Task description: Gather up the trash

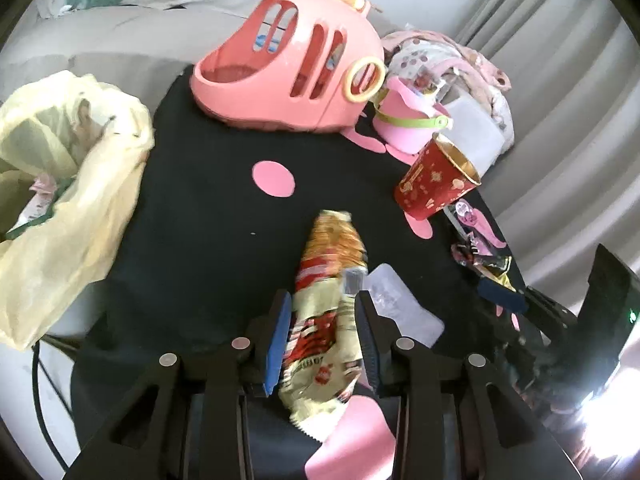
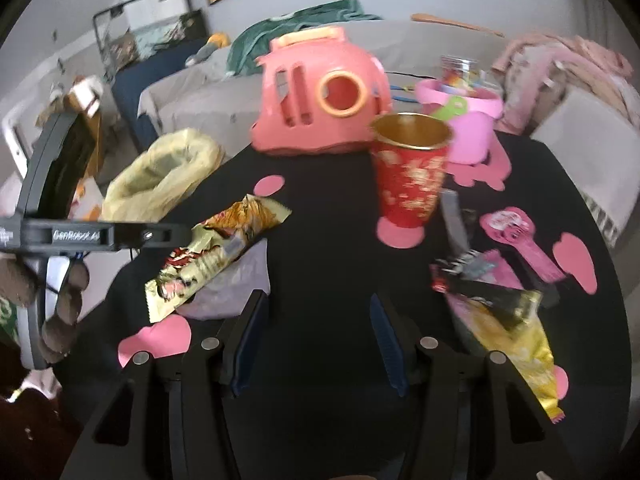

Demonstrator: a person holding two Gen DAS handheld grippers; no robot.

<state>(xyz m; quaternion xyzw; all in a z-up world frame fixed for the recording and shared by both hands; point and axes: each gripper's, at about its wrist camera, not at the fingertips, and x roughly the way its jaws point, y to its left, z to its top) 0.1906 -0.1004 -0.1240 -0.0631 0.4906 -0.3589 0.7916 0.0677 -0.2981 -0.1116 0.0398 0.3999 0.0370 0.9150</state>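
A crinkled gold and red snack wrapper lies on the black table, partly over a clear plastic bag. My left gripper stands open around the wrapper's near half, its blue pads close on either side without squeezing it. The right wrist view shows the same wrapper at the left. My right gripper is open over bare table with nothing between its fingers. To its right lie a black and gold wrapper and a pink packet. An open yellow trash bag sits at the table's left edge.
A red and gold paper cup stands mid-table. Behind it are a pink plastic toy basket and a pink bucket. Pink paper cut-outs are scattered about. A sofa with clothes lies beyond the table.
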